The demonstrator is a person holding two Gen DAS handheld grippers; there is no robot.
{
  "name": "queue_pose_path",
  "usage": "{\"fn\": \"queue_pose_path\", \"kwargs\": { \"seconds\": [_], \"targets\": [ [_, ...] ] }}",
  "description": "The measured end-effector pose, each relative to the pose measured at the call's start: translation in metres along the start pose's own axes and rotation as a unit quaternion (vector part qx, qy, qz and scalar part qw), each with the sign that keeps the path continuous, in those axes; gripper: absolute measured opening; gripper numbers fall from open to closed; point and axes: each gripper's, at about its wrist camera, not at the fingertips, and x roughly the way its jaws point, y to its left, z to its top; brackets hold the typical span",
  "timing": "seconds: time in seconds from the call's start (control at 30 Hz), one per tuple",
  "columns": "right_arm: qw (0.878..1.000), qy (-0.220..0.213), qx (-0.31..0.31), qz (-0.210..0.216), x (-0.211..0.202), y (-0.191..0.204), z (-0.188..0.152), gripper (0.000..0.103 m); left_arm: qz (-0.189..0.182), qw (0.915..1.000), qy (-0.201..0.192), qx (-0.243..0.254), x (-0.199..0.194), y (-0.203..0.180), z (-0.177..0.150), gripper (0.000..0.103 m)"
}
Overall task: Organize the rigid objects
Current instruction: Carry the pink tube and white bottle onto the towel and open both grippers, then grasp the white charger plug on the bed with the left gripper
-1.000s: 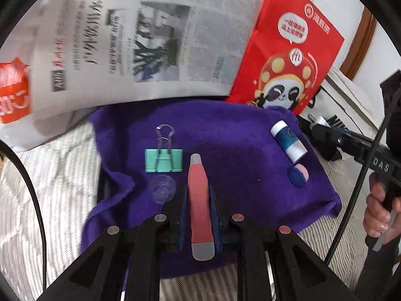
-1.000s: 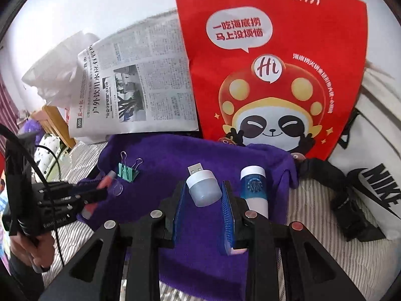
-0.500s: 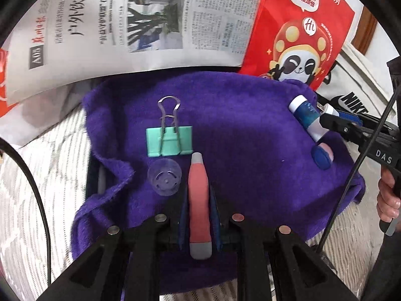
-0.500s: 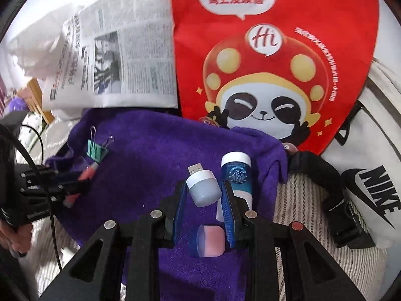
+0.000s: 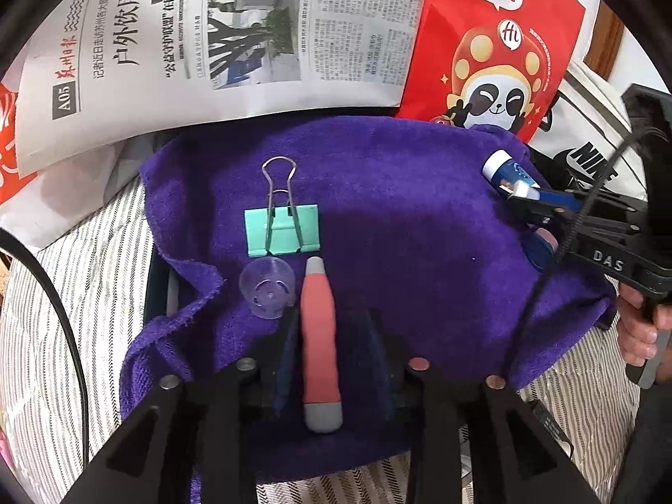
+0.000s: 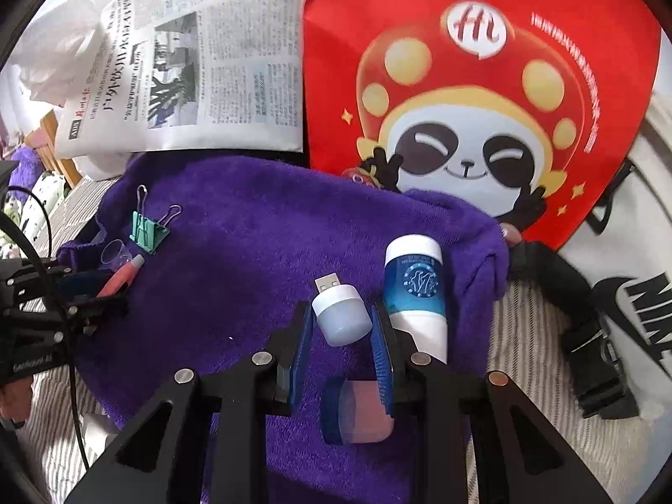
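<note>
Left tool (image 5: 329, 344) is opening around the pink pen (image 5: 320, 336) – laid down; right tool (image 6: 342, 332) grips the USB light (image 6: 342, 315), not yet placed.

A: What lies under everything?

B: Striped bedding (image 5: 84, 302), grey lines on white, filling the lower left and lower right of the left view, with a purple towel (image 5: 399, 210) spread over it at centre.

A: And behind?

B: A newspaper (image 5: 235, 38) propped across the top, a red bag (image 6: 483, 96) with a panda at upper right, and a white bag (image 6: 638, 277) with a black logo at the right edge.

A: Any furniture?

B: Brown wood (image 5: 605, 38) at the upper right of the left view; more wood (image 6: 46, 134) at the far left of the right view. Daylight is bright and even.
</note>
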Motion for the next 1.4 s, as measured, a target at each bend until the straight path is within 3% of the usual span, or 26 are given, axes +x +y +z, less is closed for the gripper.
{"fn": "queue_pose_path", "kwargs": {
  "seconds": [0.27,0.63,0.7,0.87,1.2,1.4],
  "targets": [
    [1.0,0.023,-0.002,-0.008,0.018,-0.001,-0.002,0.028,-0.008,0.9999,-0.001,0.014,0.002,-0.004,0.0,0.044],
    [1.0,0.019,-0.011,-0.001,0.013,0.004,-0.008,0.028,-0.016,0.9996,-0.002,0.024,0.002,-0.006,-0.001,0.052],
    [1.0,0.018,-0.012,0.004,0.012,0.004,-0.011,0.029,-0.019,0.9992,-0.002,0.036,0.003,-0.008,-0.001,0.057],
    [1.0,0.028,-0.001,0.003,0.006,0.0,-0.013,0.038,-0.019,0.9991,-0.002,0.038,0.004,-0.009,-0.001,0.058],
    [0.999,-0.013,0.014,-0.039,-0.059,0.006,-0.047,0.044,-0.019,0.9998,0.0,0.011,-0.003,-0.008,0.002,0.058],
    [0.998,-0.033,0.04,-0.033,-0.104,0.003,-0.082,0.046,0.015,0.9978,-0.031,0.057,-0.034,-0.031,0.006,0.058]
  ]
}}
